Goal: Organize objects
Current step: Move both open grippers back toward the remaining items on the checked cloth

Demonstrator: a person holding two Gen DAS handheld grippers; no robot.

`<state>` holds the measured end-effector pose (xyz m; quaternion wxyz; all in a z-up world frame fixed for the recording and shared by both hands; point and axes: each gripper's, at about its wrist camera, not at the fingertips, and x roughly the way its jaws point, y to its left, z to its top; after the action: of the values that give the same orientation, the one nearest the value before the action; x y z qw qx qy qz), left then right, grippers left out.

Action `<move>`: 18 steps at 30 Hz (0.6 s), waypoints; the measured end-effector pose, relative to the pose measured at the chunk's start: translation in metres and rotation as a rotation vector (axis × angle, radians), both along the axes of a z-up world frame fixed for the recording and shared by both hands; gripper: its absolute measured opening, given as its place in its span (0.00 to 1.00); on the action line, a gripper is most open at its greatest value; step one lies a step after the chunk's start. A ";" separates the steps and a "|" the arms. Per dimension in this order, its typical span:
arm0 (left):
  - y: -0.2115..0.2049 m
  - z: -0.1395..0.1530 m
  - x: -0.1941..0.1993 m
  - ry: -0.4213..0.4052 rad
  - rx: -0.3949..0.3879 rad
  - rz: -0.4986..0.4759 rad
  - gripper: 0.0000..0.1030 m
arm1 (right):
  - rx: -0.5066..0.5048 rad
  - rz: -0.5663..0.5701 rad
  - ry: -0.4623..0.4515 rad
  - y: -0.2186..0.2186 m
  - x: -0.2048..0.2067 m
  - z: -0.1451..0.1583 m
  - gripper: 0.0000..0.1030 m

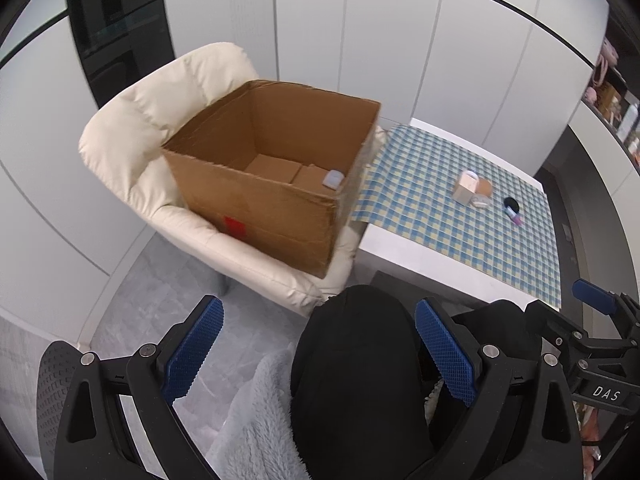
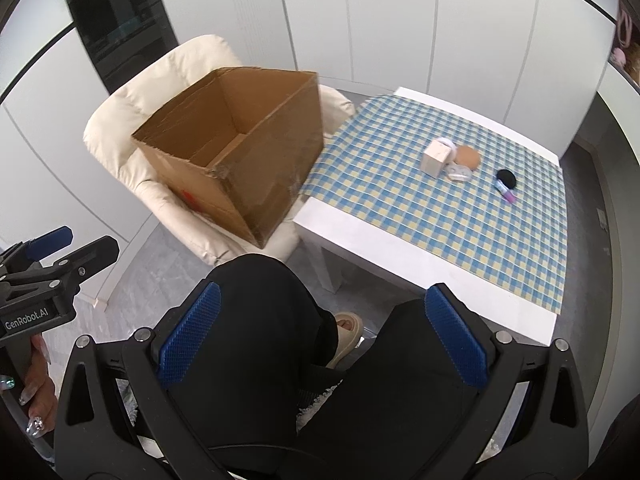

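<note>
Sitting open-topped on a cream padded armchair (image 1: 132, 140): brown cardboard box (image 1: 276, 184), with a small pale blue-grey item (image 1: 334, 179) in its near right corner. Clustered on the blue-and-yellow checked tablecloth (image 2: 400, 200) beside it: small white cube box (image 2: 435, 158), round tan disc (image 2: 467, 156), black round pad (image 2: 507, 178), pink-capped tube (image 2: 505, 191). Held low over black-trousered knees, left gripper (image 1: 320, 356) and right gripper (image 2: 324, 332), blue-padded jaws spread wide, gripping and touching nothing.

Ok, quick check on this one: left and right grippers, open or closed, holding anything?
Left gripper: open, holding nothing.
Right gripper: open, holding nothing.
</note>
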<state>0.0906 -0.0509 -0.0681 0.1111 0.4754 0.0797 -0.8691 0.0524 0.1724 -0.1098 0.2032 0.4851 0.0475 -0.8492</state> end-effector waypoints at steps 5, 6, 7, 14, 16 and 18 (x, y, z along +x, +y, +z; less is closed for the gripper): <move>0.020 -0.003 -0.012 -0.009 -0.009 -0.061 0.94 | -0.009 -0.064 -0.010 0.024 -0.002 -0.003 1.00; 0.024 -0.003 -0.014 -0.010 -0.010 -0.072 0.94 | -0.007 -0.077 -0.010 0.028 -0.003 -0.003 1.00; 0.027 -0.004 -0.015 -0.011 -0.009 -0.079 0.94 | -0.003 -0.088 -0.009 0.032 -0.002 -0.004 1.00; 0.059 -0.007 -0.031 -0.017 -0.005 -0.165 0.94 | 0.007 -0.184 -0.009 0.068 -0.001 -0.007 1.00; 0.068 -0.008 -0.035 -0.018 -0.004 -0.189 0.94 | 0.008 -0.210 -0.011 0.078 0.000 -0.008 1.00; 0.079 -0.010 -0.040 -0.024 0.000 -0.216 0.94 | 0.009 -0.238 -0.014 0.089 0.000 -0.009 1.00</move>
<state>0.0505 0.0278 -0.0783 0.0178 0.4915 0.0267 -0.8703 0.0528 0.2619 -0.1187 0.0990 0.4940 -0.0080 -0.8638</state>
